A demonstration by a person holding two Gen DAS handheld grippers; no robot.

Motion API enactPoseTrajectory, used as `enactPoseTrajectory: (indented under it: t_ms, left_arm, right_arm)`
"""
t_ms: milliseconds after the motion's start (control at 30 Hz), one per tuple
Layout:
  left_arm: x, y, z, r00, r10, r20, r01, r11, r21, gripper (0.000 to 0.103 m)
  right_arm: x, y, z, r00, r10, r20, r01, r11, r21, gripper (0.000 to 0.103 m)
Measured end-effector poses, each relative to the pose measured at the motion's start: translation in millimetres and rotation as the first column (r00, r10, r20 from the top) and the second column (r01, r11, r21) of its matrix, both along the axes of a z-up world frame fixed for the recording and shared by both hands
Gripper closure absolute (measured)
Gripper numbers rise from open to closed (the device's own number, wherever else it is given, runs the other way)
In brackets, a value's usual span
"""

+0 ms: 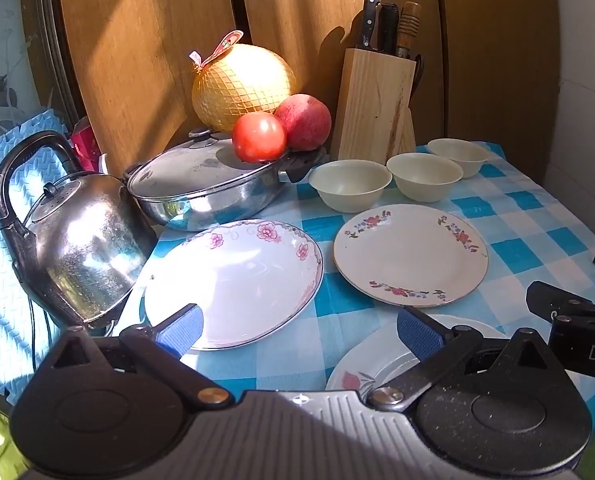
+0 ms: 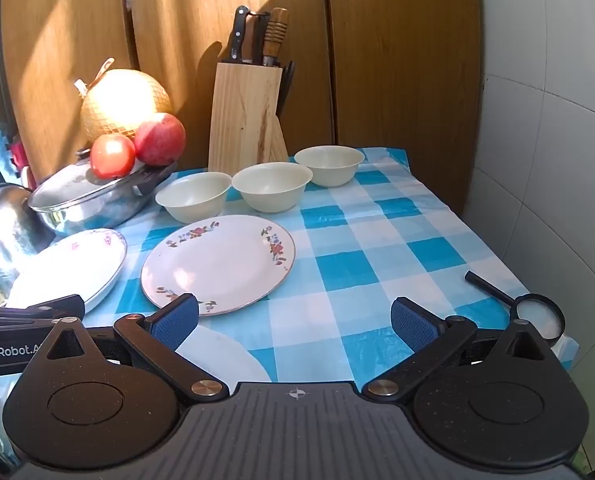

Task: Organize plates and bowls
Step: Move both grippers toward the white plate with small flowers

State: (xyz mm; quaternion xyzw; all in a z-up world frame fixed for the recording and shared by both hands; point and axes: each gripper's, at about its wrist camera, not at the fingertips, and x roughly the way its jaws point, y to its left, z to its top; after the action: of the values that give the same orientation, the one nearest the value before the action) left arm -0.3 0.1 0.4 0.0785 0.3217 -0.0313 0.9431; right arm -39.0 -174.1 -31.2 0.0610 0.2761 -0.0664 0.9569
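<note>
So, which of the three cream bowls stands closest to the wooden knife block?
The middle bowl of the row: it stands right in front of the knife block. The left bowl sits nearer the steel pan, and the right bowl sits toward the wall.

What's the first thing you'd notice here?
Probably the big yellow pomelo in its net at the back, with two red fruits sitting on the pan lid. Then the flowered plates on the blue checked cloth, with three cream bowls behind them.
</note>
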Motion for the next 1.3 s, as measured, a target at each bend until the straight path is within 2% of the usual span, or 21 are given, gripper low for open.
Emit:
enactPoseTrajectory:
  t_ms: [200,400,1300]
  left_arm:
    - [-8,12,-11,1.0,-0.012,-0.002,0.012,1.0,0.002,0.004]
    - [-9,7,-13,0.999,-0.014,-0.032,0.015,1.0,0.005,0.004]
    - [-9,1,-21,0.995,-0.037,-0.096,0.04,0.999,0.029,0.004]
  right_arm:
    - [0,1,3,1.0,0.004,-0.001,-0.004,1.0,-0.003,0.0]
    - [-9,3,-8,1.0,0.005,-0.015,-0.005,1.0,-0.006,0.0]
    - [-6,3,-8,0.998,0.011,-0.067,-0.012,1.0,-0.015,0.0]
